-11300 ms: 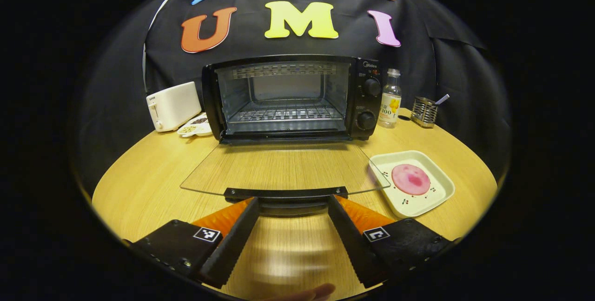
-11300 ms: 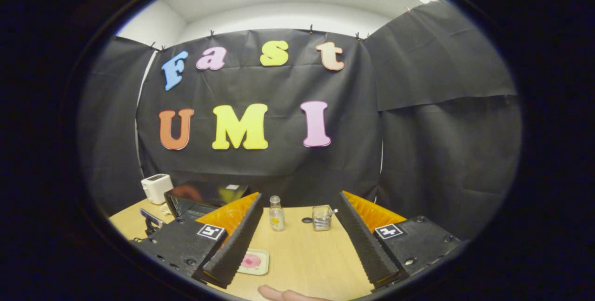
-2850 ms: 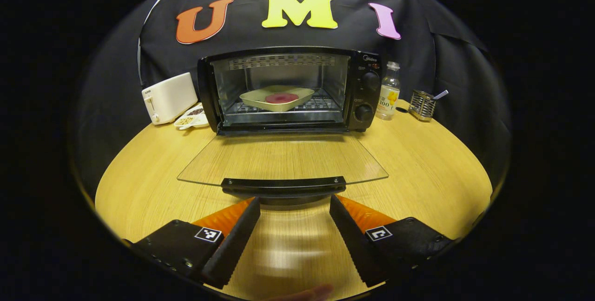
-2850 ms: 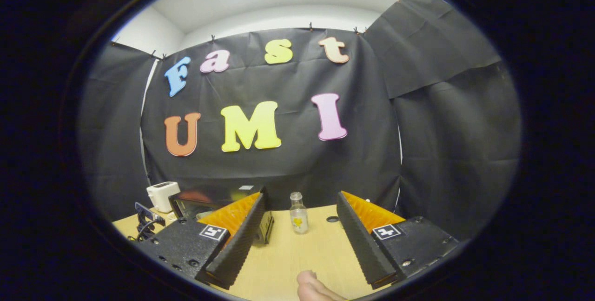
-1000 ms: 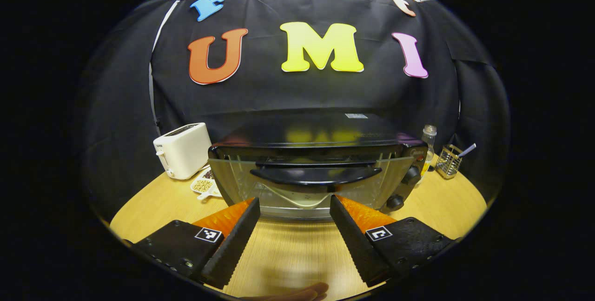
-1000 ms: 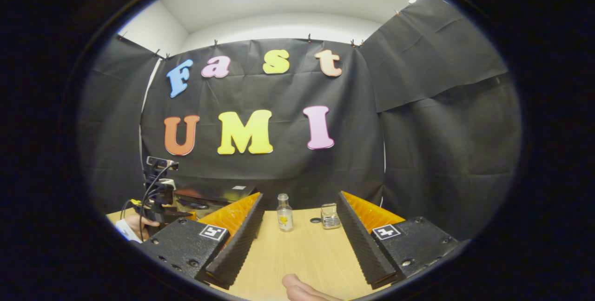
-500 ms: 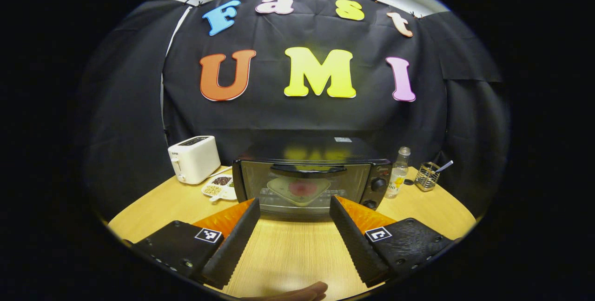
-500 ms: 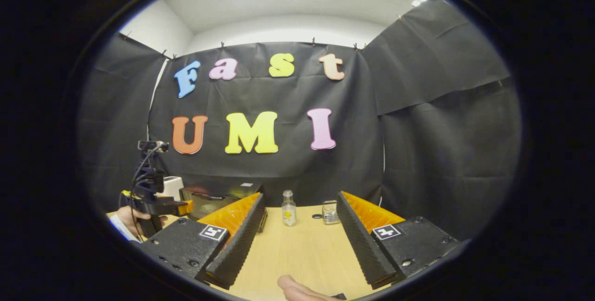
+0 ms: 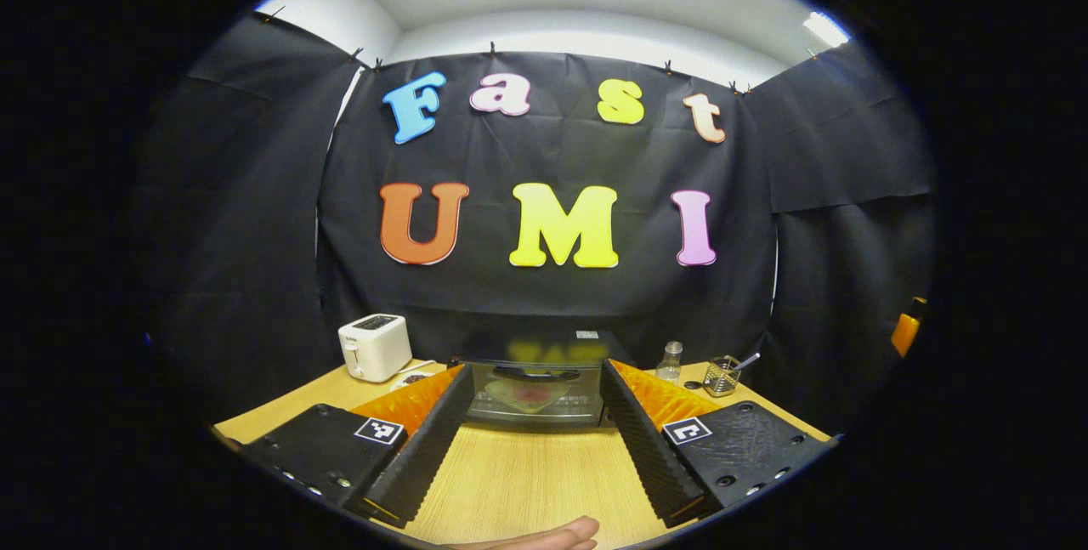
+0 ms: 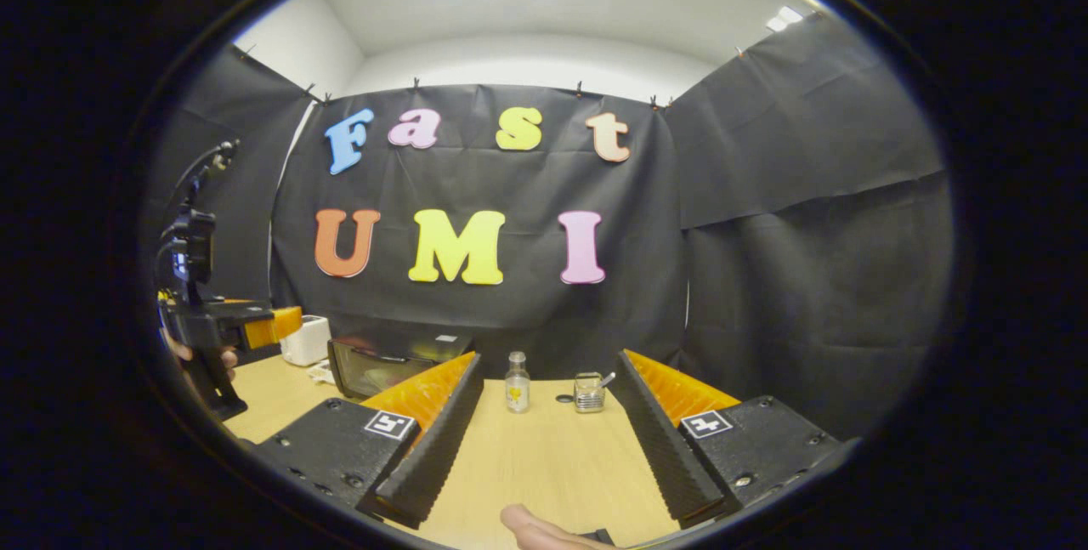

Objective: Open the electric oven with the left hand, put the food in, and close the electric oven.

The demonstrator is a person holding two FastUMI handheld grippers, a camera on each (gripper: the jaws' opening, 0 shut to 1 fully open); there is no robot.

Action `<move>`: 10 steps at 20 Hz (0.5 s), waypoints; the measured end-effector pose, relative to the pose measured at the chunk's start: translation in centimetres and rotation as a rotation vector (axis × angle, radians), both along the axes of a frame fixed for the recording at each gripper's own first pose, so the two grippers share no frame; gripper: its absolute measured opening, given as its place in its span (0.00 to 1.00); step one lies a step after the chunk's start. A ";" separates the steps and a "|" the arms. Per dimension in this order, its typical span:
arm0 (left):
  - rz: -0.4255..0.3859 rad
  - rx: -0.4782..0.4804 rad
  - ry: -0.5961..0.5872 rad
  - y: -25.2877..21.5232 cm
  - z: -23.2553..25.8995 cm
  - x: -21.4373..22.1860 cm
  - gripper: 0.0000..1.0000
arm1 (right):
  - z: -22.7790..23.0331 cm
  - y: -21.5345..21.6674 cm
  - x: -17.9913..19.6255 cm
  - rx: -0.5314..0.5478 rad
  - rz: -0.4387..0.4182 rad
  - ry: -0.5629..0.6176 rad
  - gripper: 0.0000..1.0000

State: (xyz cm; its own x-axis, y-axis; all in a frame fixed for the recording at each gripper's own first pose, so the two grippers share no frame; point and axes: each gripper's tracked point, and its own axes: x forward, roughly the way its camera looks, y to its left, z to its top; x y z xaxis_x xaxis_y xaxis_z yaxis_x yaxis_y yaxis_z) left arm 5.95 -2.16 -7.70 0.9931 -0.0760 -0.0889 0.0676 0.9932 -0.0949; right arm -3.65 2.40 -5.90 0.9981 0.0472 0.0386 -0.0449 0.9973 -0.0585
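The oven (image 9: 535, 390) sits low in the frame's centre, door shut, with the food (image 9: 529, 396) on its plate visible behind the glass. The left tool (image 9: 534, 431) is open and empty before it above the table (image 9: 527, 490). The right tool (image 10: 544, 439) is open and empty too; toaster (image 9: 374, 347) at left, bottle (image 9: 671, 360) at right.

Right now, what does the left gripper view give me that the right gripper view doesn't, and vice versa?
Left gripper view: the oven head-on, door shut, with the plate of food visible inside through the glass.

Right gripper view: the left gripper held up off the table, left of the oven, with part of the hand gripping it.

Shared: the oven, the toaster, the bottle, the utensil holder and the wooden table.
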 end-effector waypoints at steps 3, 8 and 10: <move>-0.002 -0.007 -0.059 -0.3 2.7 -3.1 0.95 | -0.1 -0.3 0.0 0.021 -0.005 0.045 0.96; 0.019 0.000 -0.108 -0.3 2.7 -8.2 0.95 | -0.9 -1.0 -0.7 0.047 0.007 0.088 0.96; 0.035 0.003 -0.111 -0.1 2.2 -9.6 0.95 | -1.6 -1.1 -1.2 0.047 0.016 0.103 0.99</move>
